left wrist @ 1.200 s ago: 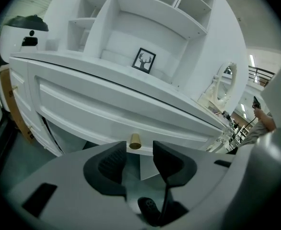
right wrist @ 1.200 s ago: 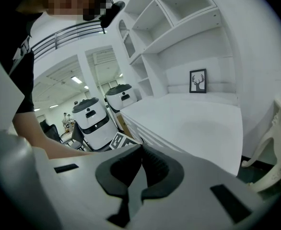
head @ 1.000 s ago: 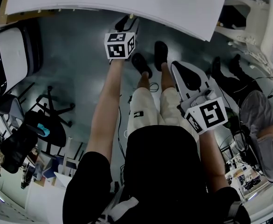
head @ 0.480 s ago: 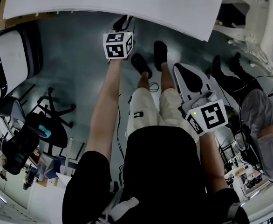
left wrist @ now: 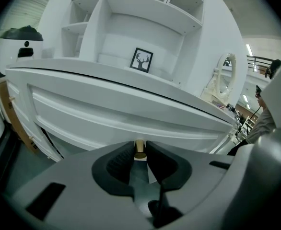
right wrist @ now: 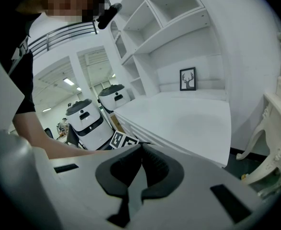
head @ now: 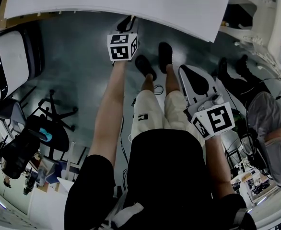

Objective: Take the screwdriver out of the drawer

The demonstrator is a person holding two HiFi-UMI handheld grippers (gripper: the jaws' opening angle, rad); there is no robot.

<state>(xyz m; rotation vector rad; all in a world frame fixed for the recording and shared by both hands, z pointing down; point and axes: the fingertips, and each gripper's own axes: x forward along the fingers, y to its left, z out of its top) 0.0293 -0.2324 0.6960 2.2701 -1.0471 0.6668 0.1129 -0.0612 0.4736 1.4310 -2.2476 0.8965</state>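
Note:
The drawer front (left wrist: 107, 114) of the white desk is closed, and no screwdriver shows in any view. A small brass knob (left wrist: 140, 149) sticks out of the drawer. My left gripper (left wrist: 140, 151) has just been closing, and its two dark pads now sit against the knob's sides. From the head view only that gripper's marker cube (head: 122, 46) and dark tip show, at the edge of the desk top (head: 131, 1). My right gripper (right wrist: 141, 150) is shut on nothing, held back beside my right thigh with its marker cube (head: 216, 120) facing up.
Shelves with a framed deer picture (left wrist: 142, 60) rise behind the desk. A white wheeled robot (right wrist: 90, 121) stands at the desk's left, and a black office chair (head: 44, 128) stands behind it. An ornate white chair (head: 270, 23) and a seated person (head: 270, 119) are on the right.
Almost nothing has moved in the head view. The right gripper has drifted slightly to the right, and the left one stays at the desk's edge.

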